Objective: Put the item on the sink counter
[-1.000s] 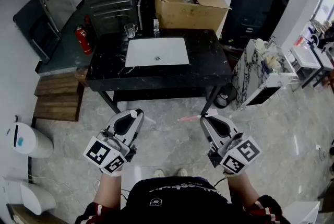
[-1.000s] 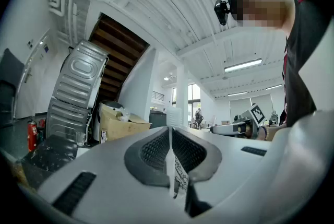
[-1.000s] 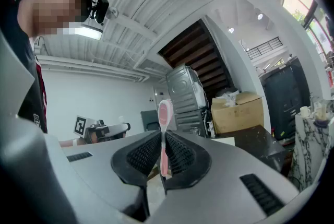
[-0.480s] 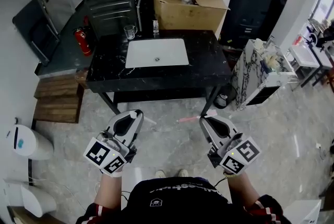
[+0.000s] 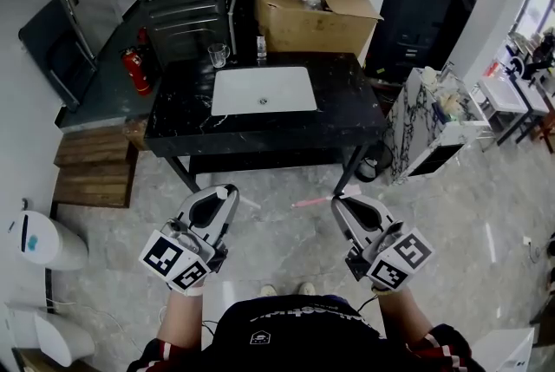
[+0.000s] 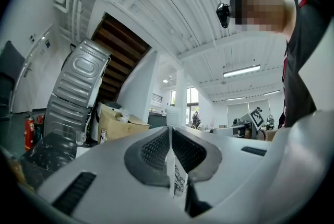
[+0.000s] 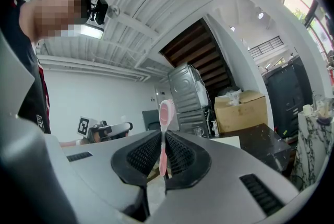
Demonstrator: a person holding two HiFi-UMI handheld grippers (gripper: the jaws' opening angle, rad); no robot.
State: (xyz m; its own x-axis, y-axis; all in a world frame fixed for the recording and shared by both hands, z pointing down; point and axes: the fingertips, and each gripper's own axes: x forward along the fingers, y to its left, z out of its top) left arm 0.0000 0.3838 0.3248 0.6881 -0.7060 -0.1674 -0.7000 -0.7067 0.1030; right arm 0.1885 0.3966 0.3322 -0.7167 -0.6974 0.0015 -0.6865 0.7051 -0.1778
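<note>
So the bench [image 5: 347, 114] with the sink is straight ahead, well apart from me. My right tool [image 5: 340, 199] is clenched on the pink spoon [image 5: 312, 199], which sticks out sideways toward my left tool [image 5: 227, 191]. That one's pinching a thin white tag [image 6: 175, 178].

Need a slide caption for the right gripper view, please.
Right gripper shut on a slim pink item, sink counter ahead at right.

White slip [image 6: 175, 176] (print unreadable) largely hidden.
</note>
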